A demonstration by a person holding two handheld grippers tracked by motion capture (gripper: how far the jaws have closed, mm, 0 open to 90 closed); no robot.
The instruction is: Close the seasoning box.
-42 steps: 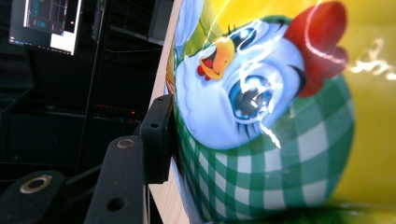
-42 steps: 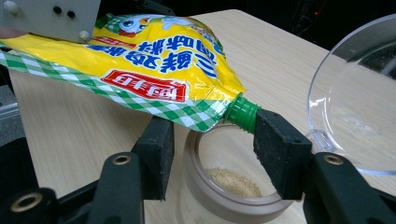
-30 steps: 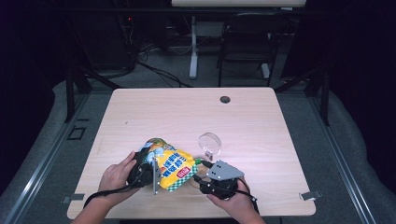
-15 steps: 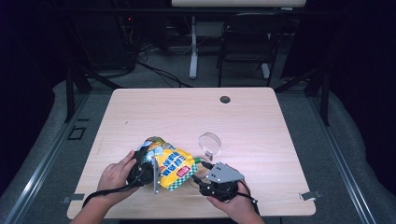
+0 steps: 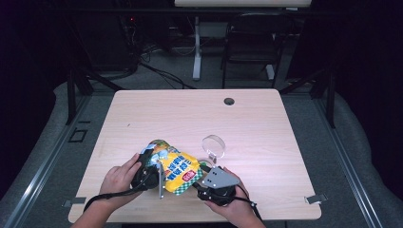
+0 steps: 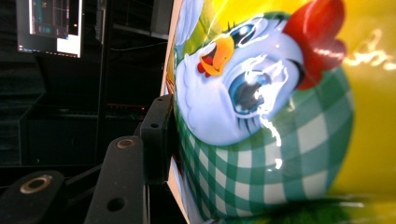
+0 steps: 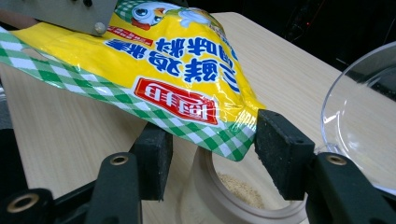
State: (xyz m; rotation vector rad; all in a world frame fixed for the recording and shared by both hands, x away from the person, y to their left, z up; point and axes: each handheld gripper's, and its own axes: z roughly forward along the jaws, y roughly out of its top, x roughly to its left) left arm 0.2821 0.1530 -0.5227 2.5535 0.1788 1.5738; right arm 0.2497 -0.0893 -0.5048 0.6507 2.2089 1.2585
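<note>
the desk point(image 5: 266, 118) carries everything near its front edge. the yellow seasoning bag point(image 5: 177, 169) is held up off it between both tongs. left tongs point(image 5: 151, 170) are clenched on the bag's chicken-printed end; right tongs point(image 7: 210, 156) straddle its checked corner, parted. right of the bag stands a clear cup point(image 5: 214, 145); under the corner a wooden bowl point(image 7: 224, 198) holds powder.

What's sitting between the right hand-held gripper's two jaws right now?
In the right gripper view, the yellow seasoning pouch's checked corner lies between the jaws of the right hand-held gripper, above a wooden bowl holding powder.

Dark room, chair point(image 5: 252, 42) behind table point(image 5: 266, 123)
</note>
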